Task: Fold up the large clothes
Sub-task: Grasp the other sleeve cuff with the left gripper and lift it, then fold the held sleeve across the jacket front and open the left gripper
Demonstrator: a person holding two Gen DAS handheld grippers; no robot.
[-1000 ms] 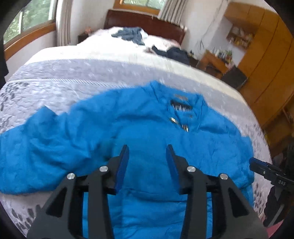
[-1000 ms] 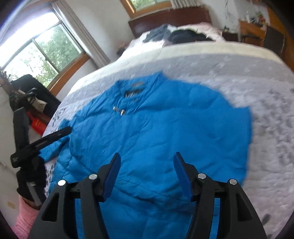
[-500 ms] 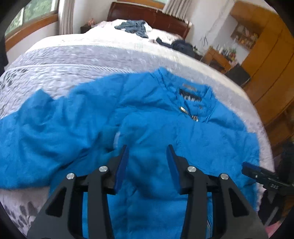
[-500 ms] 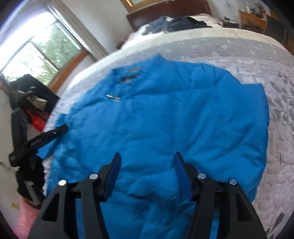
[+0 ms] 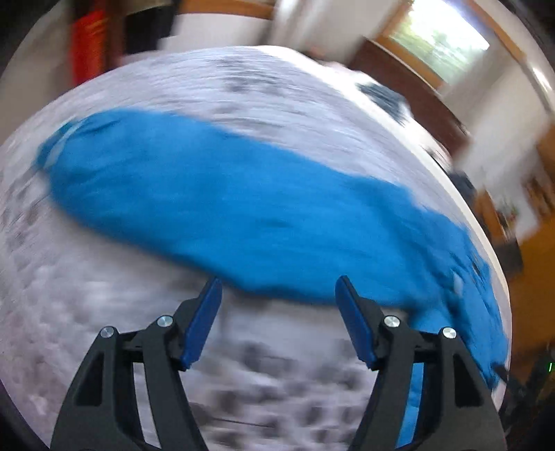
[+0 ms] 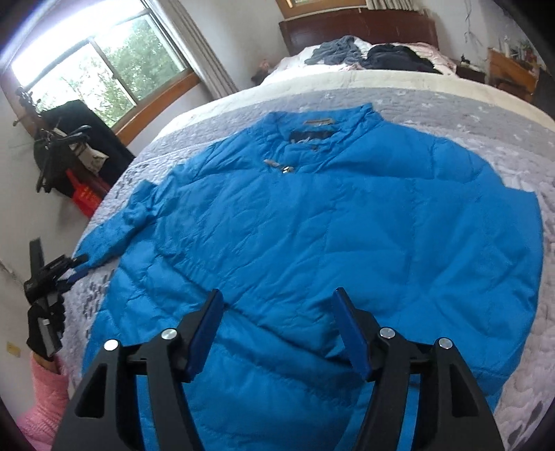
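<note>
A blue puffer jacket (image 6: 329,236) lies spread flat, front up, on a bed (image 6: 451,104) covered with a grey quilted bedspread stitched in a pebbly, scale-like pattern. The jacket's fabric is thin, slightly shiny and crinkled, with quilted seams dividing it into soft panels. Its stand-up collar (image 6: 322,121) points toward the dark wooden headboard (image 6: 357,29), and small metal snaps (image 6: 281,166) sit just below the collar. One sleeve (image 6: 114,229) stretches toward the bed's window-side edge, its cuff close to that edge.

The right gripper (image 6: 277,329) hovers over the jacket's lower hem area, its blue-padded fingers (image 6: 204,329) spread wide with nothing between them. The left gripper (image 5: 279,319) also has its fingers (image 5: 203,319) spread apart and empty; its view is heavily blurred, showing the sleeve as a long blue band across the bedspread just ahead of the fingertips. In the right wrist view that gripper sits beside the cuff, held by a hand in a black glove (image 6: 45,322) with a pink sleeve (image 6: 41,392).

Bare bedspread lies open on both sides of the jacket and beyond the collar. Dark crumpled clothes (image 6: 364,55) rest well apart near the headboard.
</note>
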